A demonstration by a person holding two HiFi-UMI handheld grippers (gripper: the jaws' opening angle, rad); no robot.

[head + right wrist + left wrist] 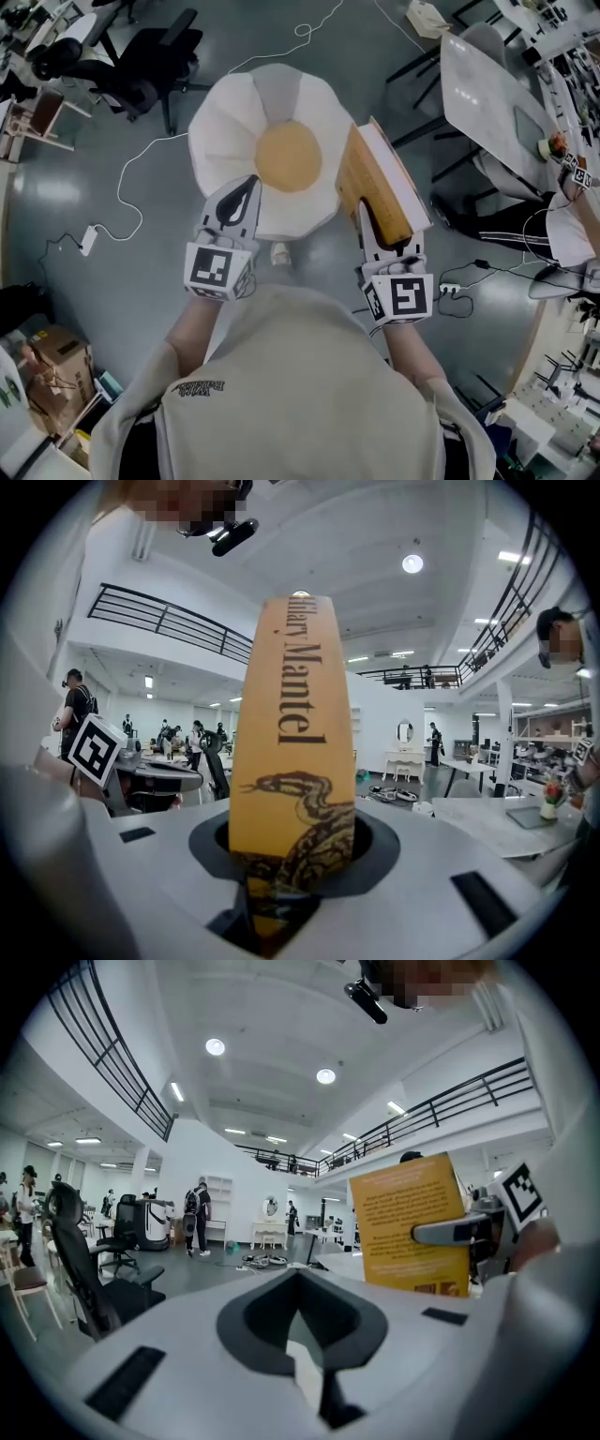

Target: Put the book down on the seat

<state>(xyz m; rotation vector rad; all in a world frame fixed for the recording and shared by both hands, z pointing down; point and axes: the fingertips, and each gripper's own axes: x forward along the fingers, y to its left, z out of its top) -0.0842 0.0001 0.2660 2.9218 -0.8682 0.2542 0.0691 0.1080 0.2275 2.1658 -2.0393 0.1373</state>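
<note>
The seat is a stool with a fried-egg cushion (pixel 288 156), white with a yellow centre, on the floor straight ahead of me. My right gripper (pixel 384 225) is shut on the lower end of a thick orange book (pixel 380 178), which stands upright over the cushion's right edge, white pages to the right. In the right gripper view the book's spine (pixel 291 752) rises from between the jaws, with black lettering and a snake drawing. The left gripper (pixel 240 199) hovers over the cushion's near left edge, shut and holding nothing. From the left gripper view the book's cover (pixel 410 1227) shows to the right.
A black office chair (pixel 155 56) stands at the back left, and a white table (pixel 497 94) at the right with a seated person (pixel 572 220) beside it. A white cable (pixel 131 178) trails over the grey floor. Cardboard boxes (pixel 52 375) sit at the lower left.
</note>
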